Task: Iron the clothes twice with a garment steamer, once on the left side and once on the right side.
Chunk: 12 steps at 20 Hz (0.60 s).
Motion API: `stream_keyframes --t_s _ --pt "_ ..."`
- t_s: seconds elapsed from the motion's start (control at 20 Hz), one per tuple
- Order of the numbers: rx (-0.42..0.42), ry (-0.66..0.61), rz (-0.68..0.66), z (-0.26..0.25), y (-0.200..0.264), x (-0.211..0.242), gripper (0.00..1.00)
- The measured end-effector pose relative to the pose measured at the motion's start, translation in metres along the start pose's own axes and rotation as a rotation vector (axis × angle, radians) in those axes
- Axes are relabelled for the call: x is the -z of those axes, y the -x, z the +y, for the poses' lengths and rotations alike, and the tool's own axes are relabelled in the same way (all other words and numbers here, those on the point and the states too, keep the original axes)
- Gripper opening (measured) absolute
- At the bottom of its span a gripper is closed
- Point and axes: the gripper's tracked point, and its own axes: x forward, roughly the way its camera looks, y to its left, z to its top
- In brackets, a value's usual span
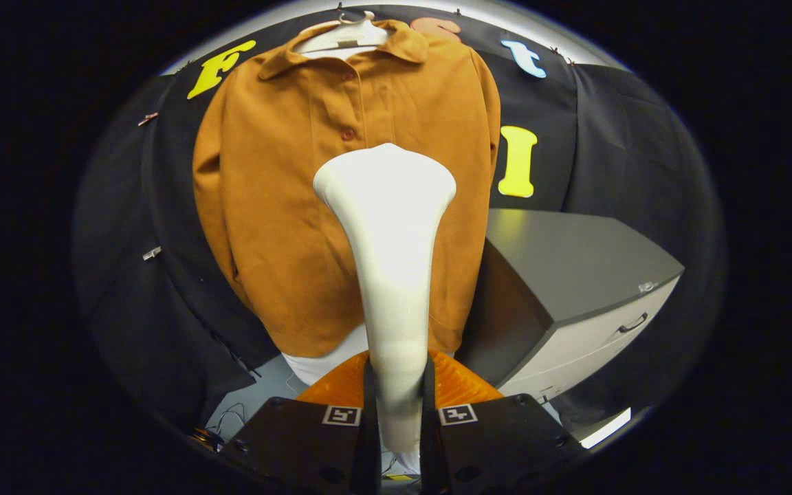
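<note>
Fingers (pixel 370 402) of the gripper (pixel 399 405) press from both sides on the slim neck of a white plastic garment steamer (pixel 389 261), so the claw is closed around it and holds it upright. The steamer's handle rises from between the fingers and widens into a broad, flat, rounded head, which stands in front of the chest of a rust-orange long-sleeved shirt (pixel 279 206). How near the head is to the fabric cannot be told from this angle. The shirt has a fold-down collar and a buttoned placket with a round button (pixel 348 135) showing just above the steamer head; it hangs on a white hanger (pixel 344 36) against the black cloth wall (pixel 595 144) of the booth. A strip of white fabric (pixel 313 364) shows below the shirt's hem. Directly beyond the fingers, at the base of the steamer's neck, sits a ribbed orange translucent piece (pixel 461 385); what it belongs to cannot be told. Beside the shirt, on the far side of the steamer, stands a grey cabinet (pixel 575 261) with a bare flat top and a pale drawer front bearing a dark curved handle (pixel 633 323); the drawer is closed, so its contents are hidden. Thin cables (pixel 231 416) lie on the pale floor below the shirt.
</note>
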Motion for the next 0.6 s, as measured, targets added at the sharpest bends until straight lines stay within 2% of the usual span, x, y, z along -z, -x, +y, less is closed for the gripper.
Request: stream_keyframes --t_s 0.25,0.6 --pt "-0.016 0.034 -0.134 0.042 0.014 -0.060 0.26" --pt "-0.017 0.083 -0.225 0.104 0.003 -0.116 0.26"
